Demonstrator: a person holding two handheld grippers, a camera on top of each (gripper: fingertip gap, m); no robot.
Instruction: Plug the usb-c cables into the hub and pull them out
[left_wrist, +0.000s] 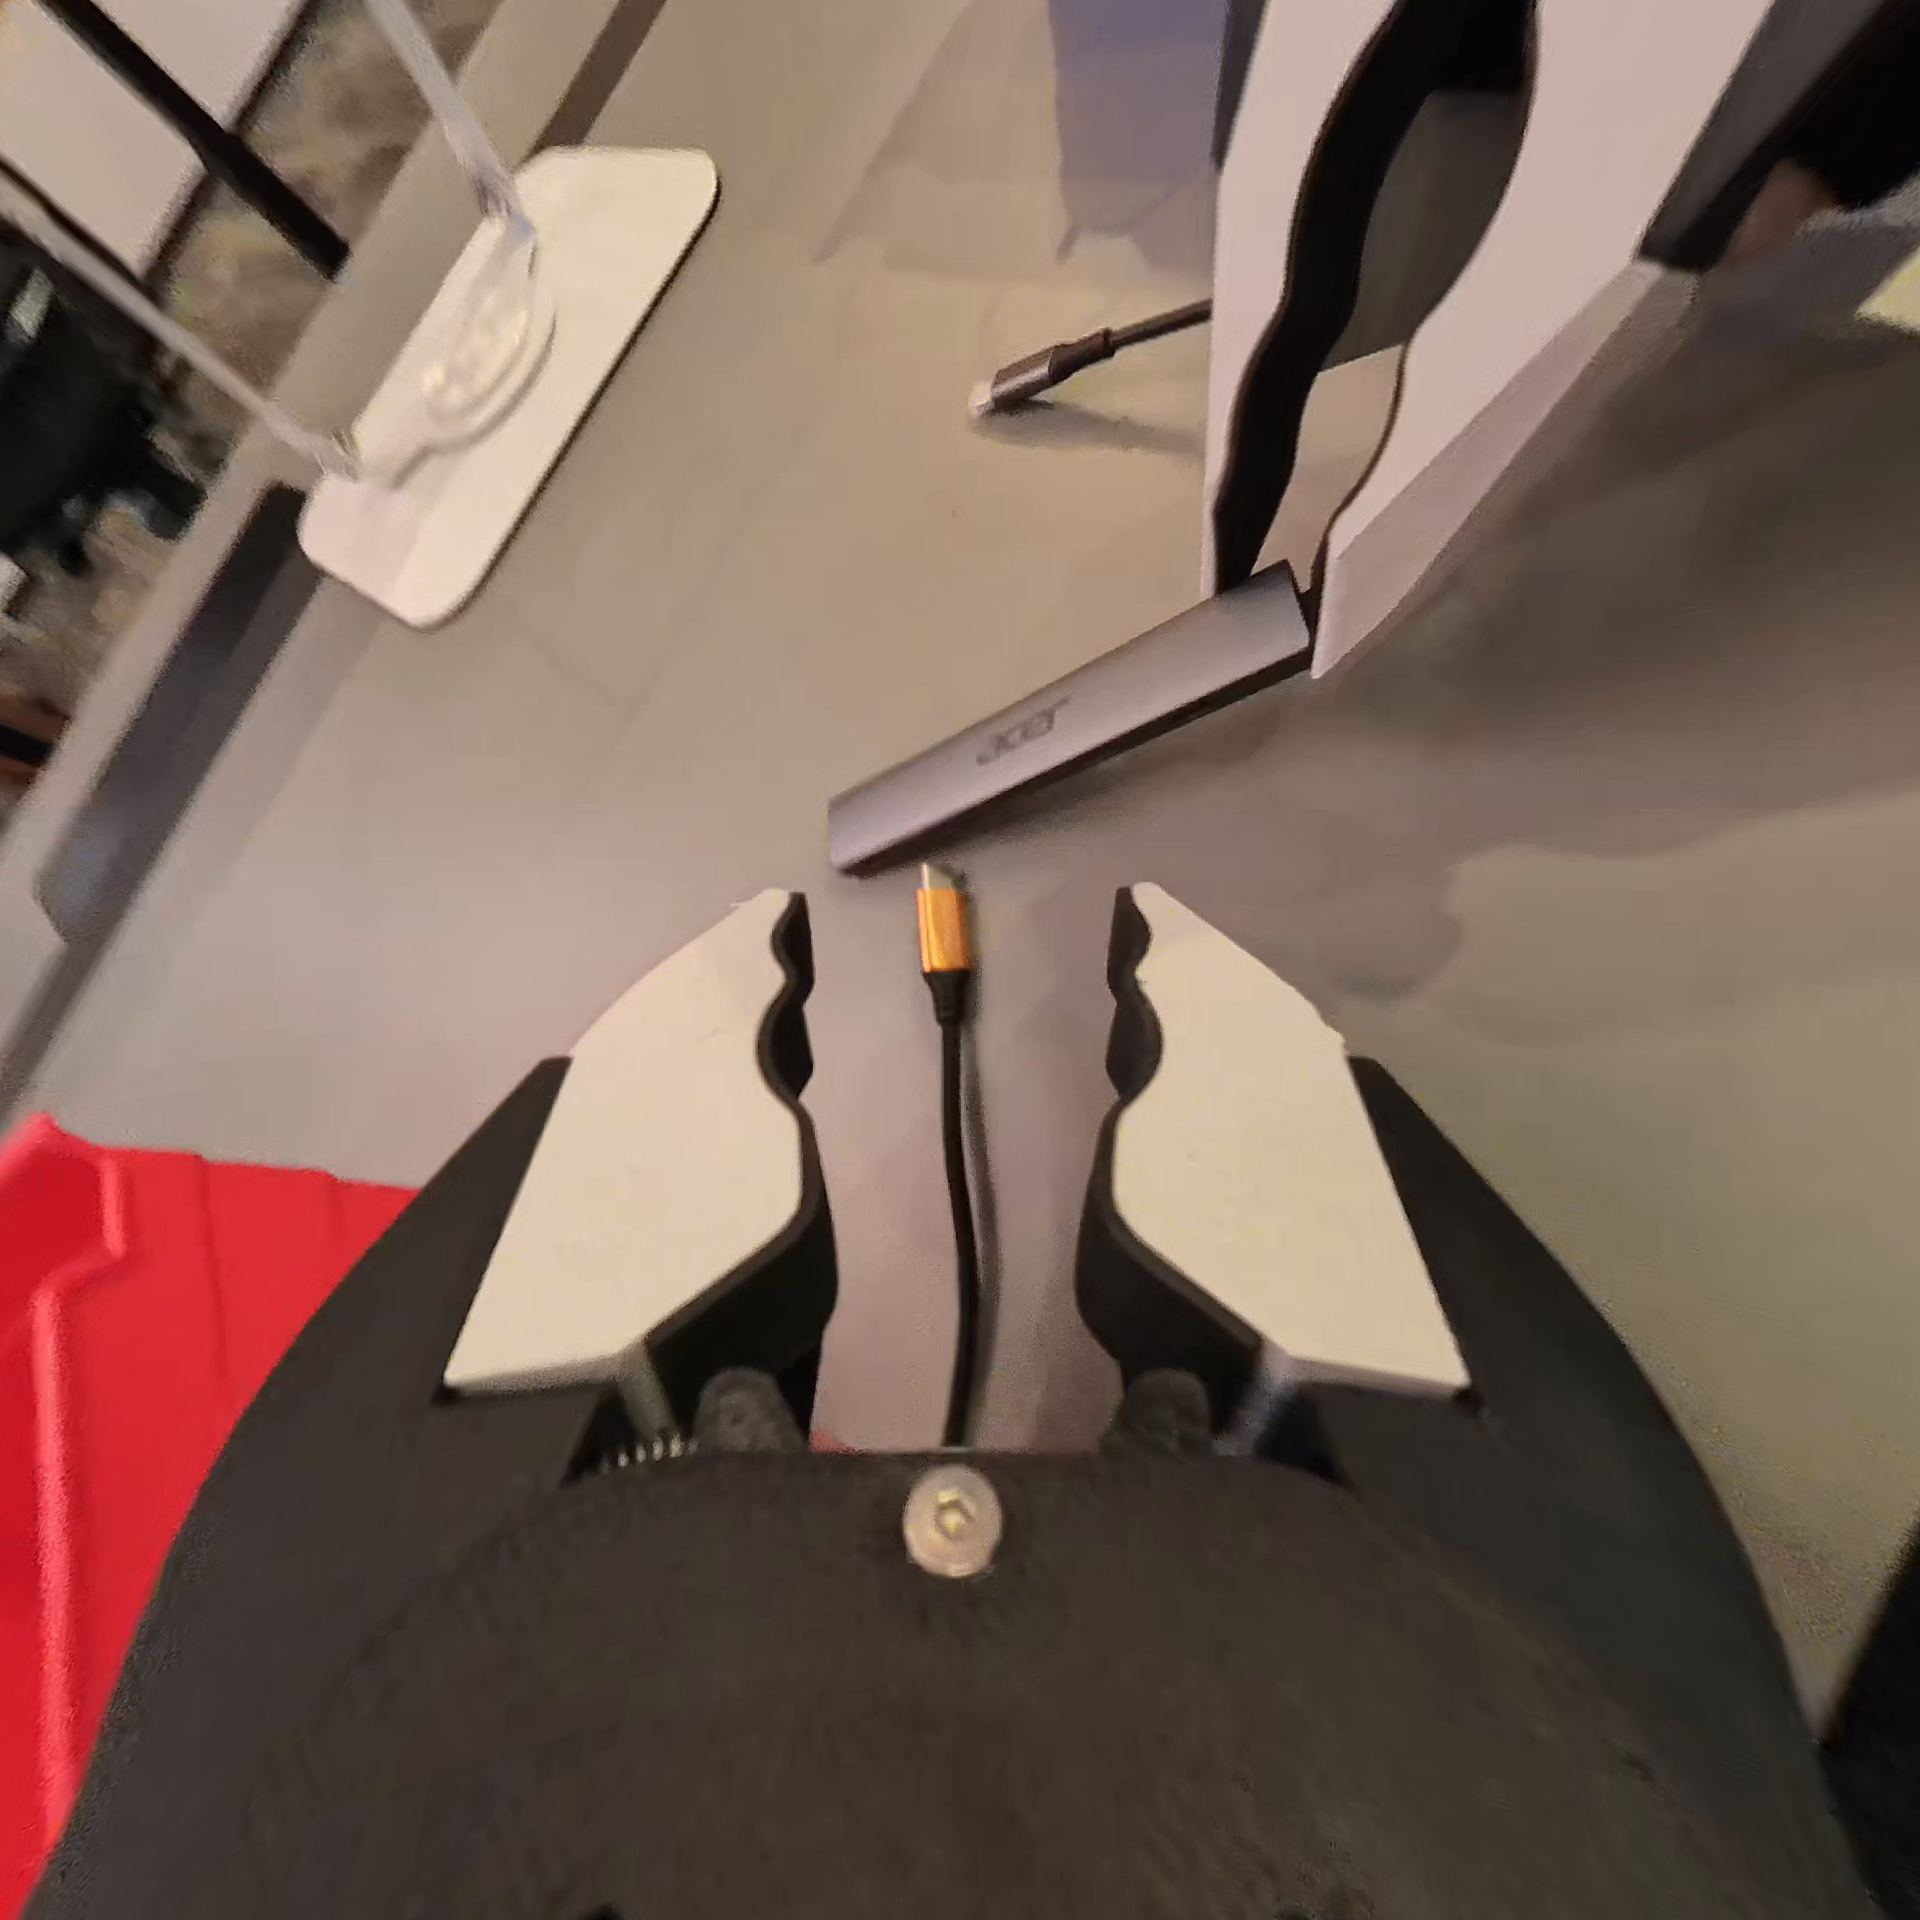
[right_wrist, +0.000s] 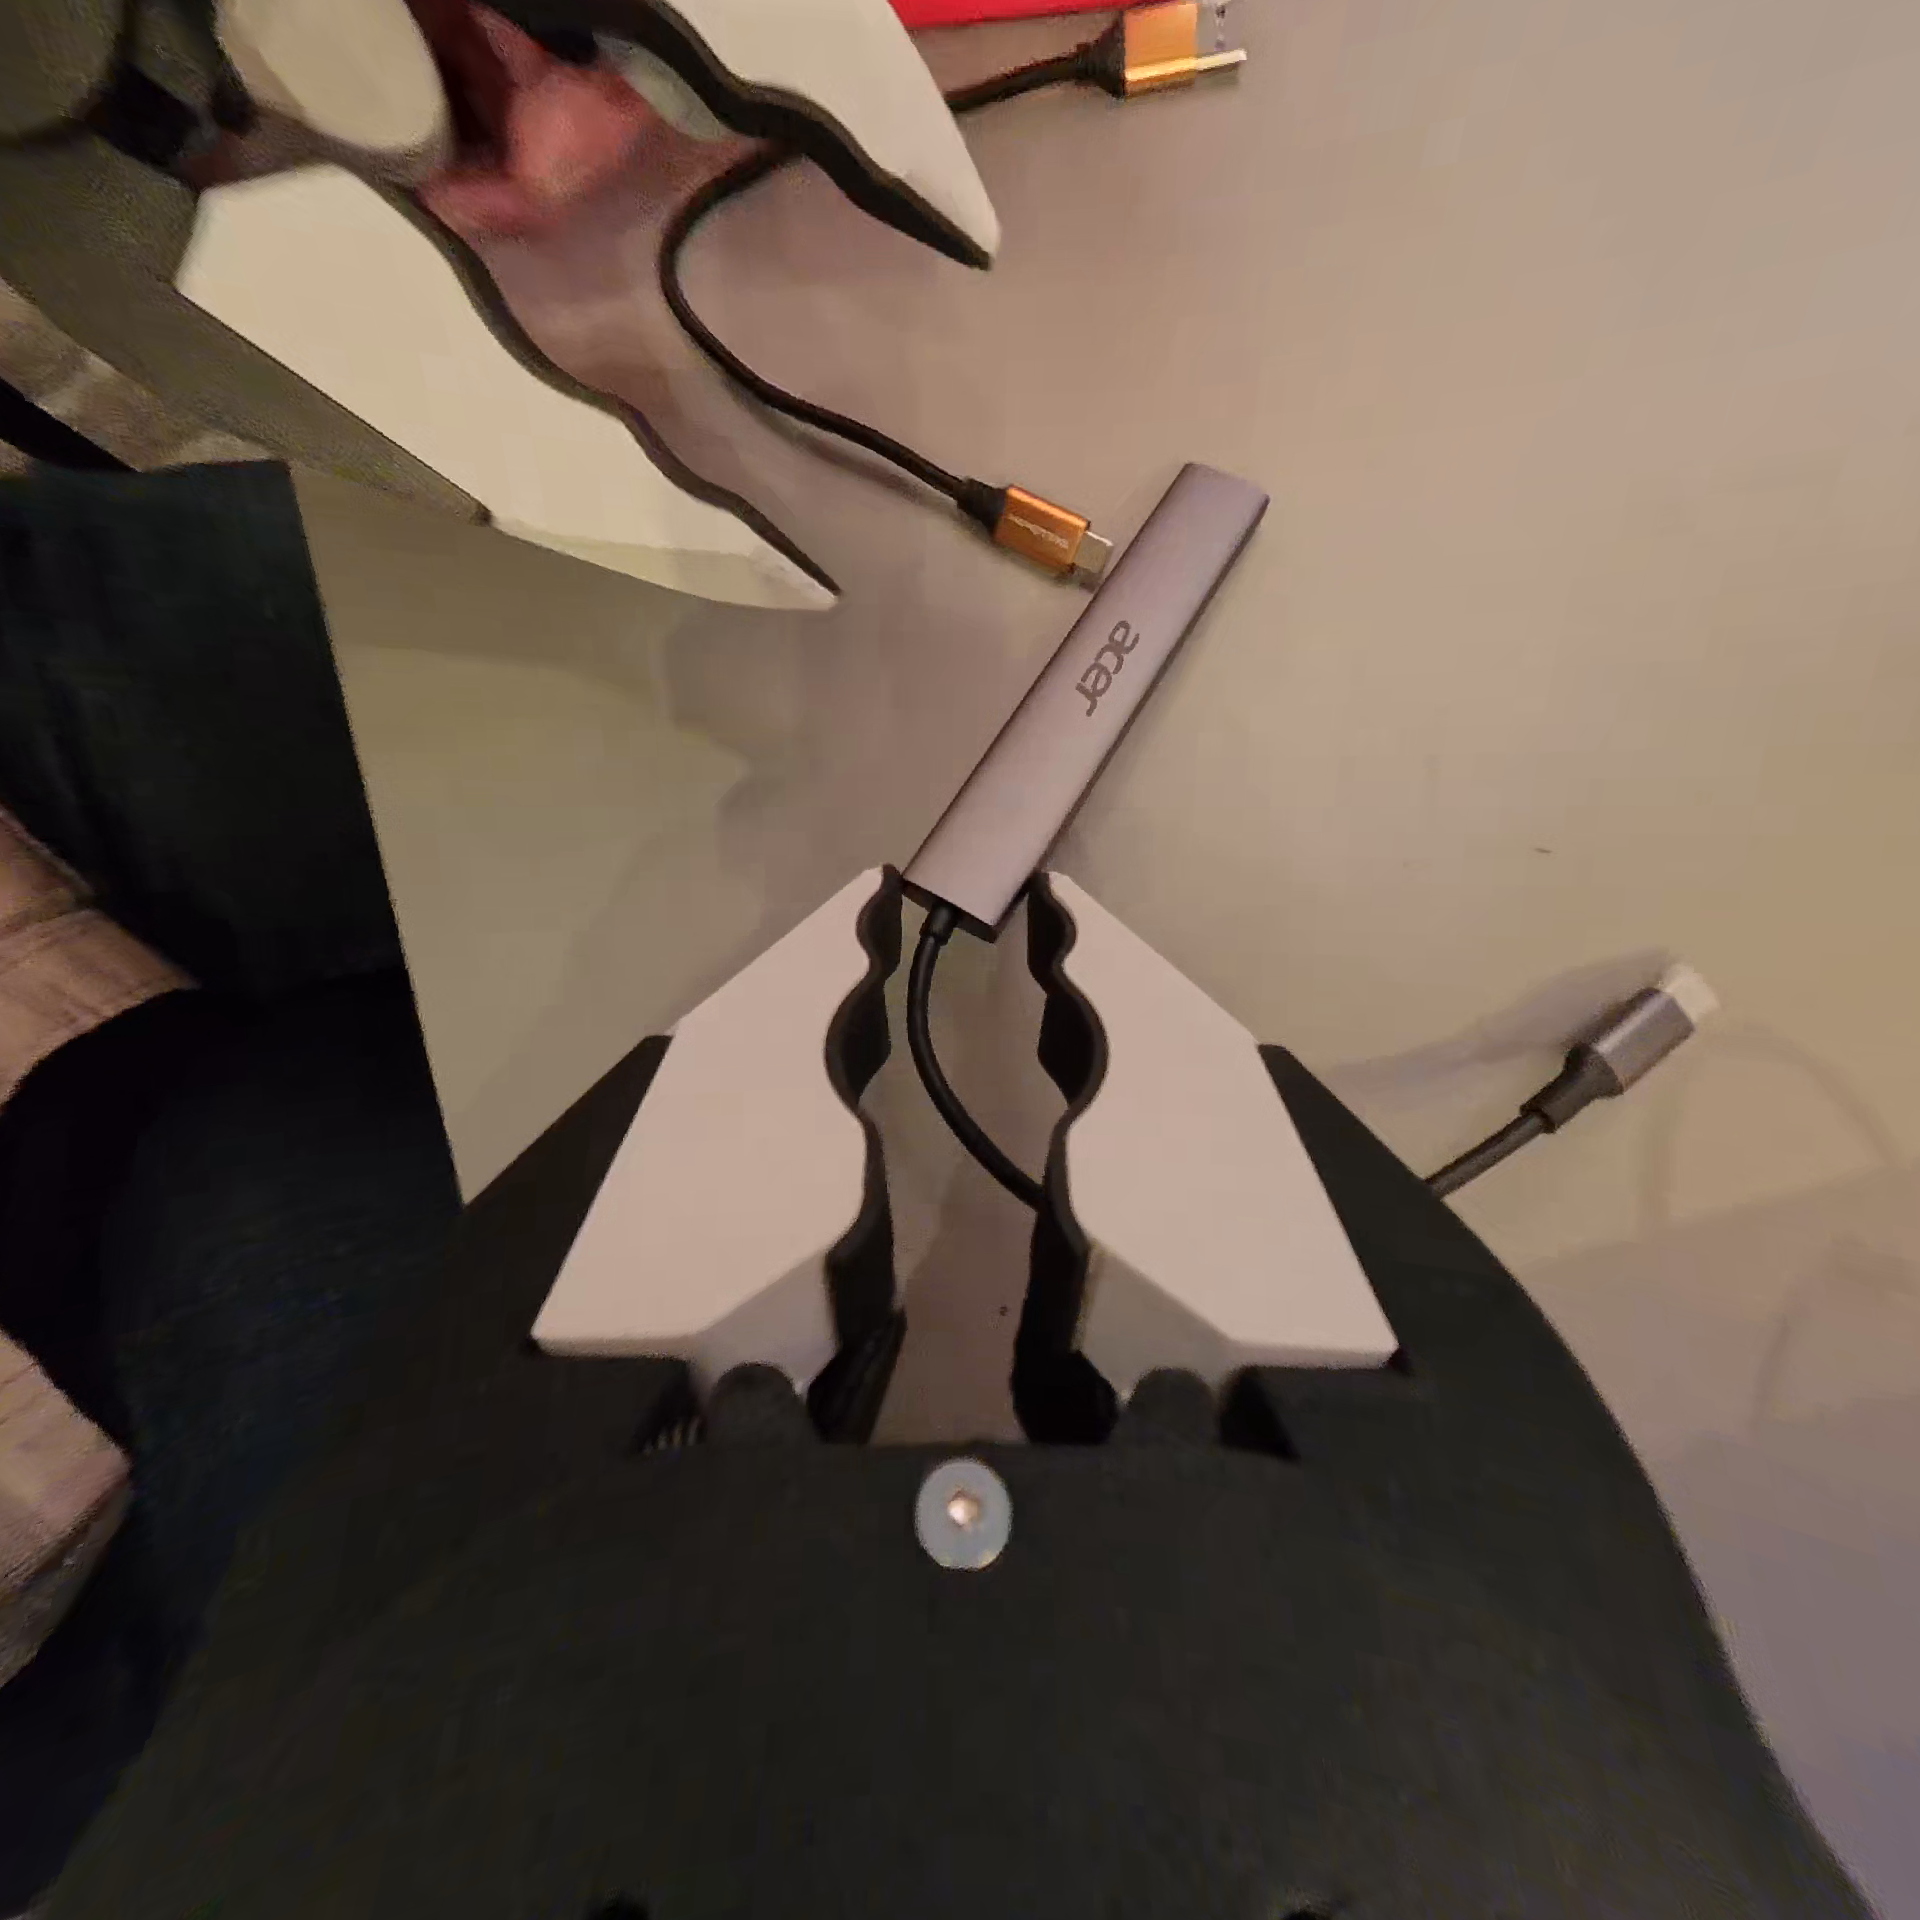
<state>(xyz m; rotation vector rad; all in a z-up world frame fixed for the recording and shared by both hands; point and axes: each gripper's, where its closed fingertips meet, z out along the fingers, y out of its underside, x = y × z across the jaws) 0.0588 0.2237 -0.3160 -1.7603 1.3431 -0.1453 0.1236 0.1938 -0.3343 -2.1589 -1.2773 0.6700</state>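
Observation:
A slim grey hub (right_wrist: 1101, 675) lies on the grey table (right_wrist: 1558, 520). My right gripper (right_wrist: 964, 891) is shut on its near end, where its short black cable leaves. In the left wrist view the hub (left_wrist: 1070, 727) lies slantwise with the right gripper (left_wrist: 1309, 608) on its far end. A black cable with an orange USB-C plug (left_wrist: 940, 927) lies on the table between the fingertips of my open left gripper (left_wrist: 961, 902). The plug's tip (right_wrist: 1039, 532) sits right at the hub's side and looks not inserted. The left gripper (right_wrist: 904, 426) also shows open at the upper left.
The hub's own grey plug (right_wrist: 1631, 1039) lies to the right, also in the left wrist view (left_wrist: 1049, 369). The cable's other orange plug (right_wrist: 1174, 57) lies at the top. A glass (left_wrist: 457, 343) stands on a white mat (left_wrist: 582, 312). A red object (left_wrist: 156, 1351) is near left.

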